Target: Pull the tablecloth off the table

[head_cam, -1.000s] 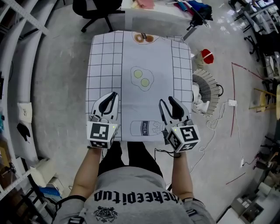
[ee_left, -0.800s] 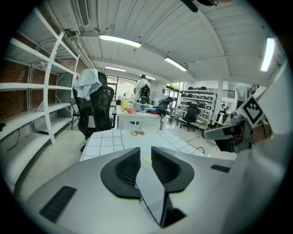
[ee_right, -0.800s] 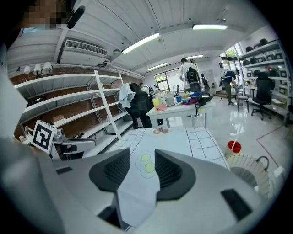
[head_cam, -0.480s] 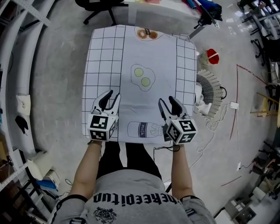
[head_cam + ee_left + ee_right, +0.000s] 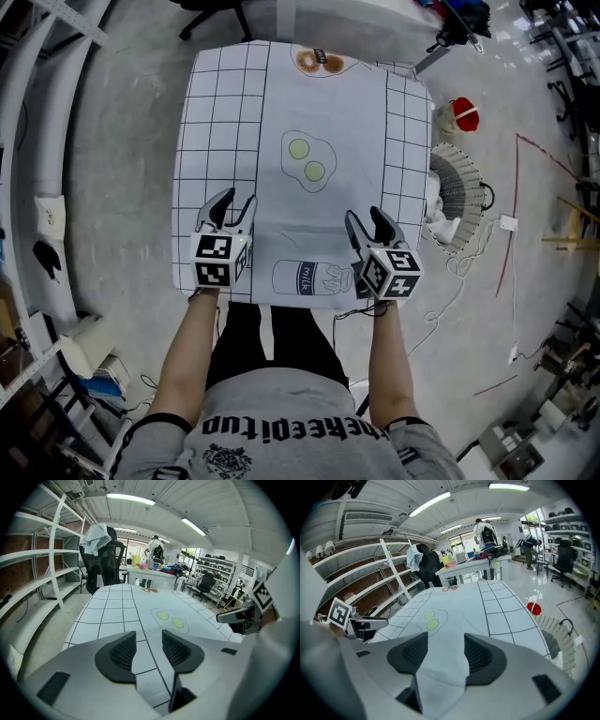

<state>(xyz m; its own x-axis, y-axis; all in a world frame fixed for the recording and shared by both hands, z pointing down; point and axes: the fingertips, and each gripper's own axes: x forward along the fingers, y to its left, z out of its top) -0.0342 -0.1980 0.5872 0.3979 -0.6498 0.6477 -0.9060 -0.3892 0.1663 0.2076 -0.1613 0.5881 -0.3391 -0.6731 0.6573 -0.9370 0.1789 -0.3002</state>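
A white tablecloth (image 5: pixel 309 103) covers the table, with black grid lines down both sides and drawings of eggs, a milk bottle and a doughnut along the middle. My left gripper (image 5: pixel 236 201) hovers over the near left part of the cloth. Its jaws are opening, and in the left gripper view (image 5: pixel 147 639) only flat cloth (image 5: pixel 122 606) shows through the gap. My right gripper (image 5: pixel 365 217) is over the near right part, jaws also opening. In the right gripper view (image 5: pixel 446 644) a loose fold of the cloth (image 5: pixel 440 677) lies between the pads without being pressed.
The person's legs stand at the table's near edge. A black office chair (image 5: pixel 211 11) and a cluttered desk (image 5: pixel 375 19) stand beyond the far edge. On the floor to the right are a red object (image 5: pixel 464 112), a ribbed white fan (image 5: pixel 457 187) and cables. Shelving (image 5: pixel 47 56) runs along the left.
The left gripper's jaws, together a second ago, now stand apart. The right gripper's jaws have widened too. Both grippers stay over the near end of the cloth.
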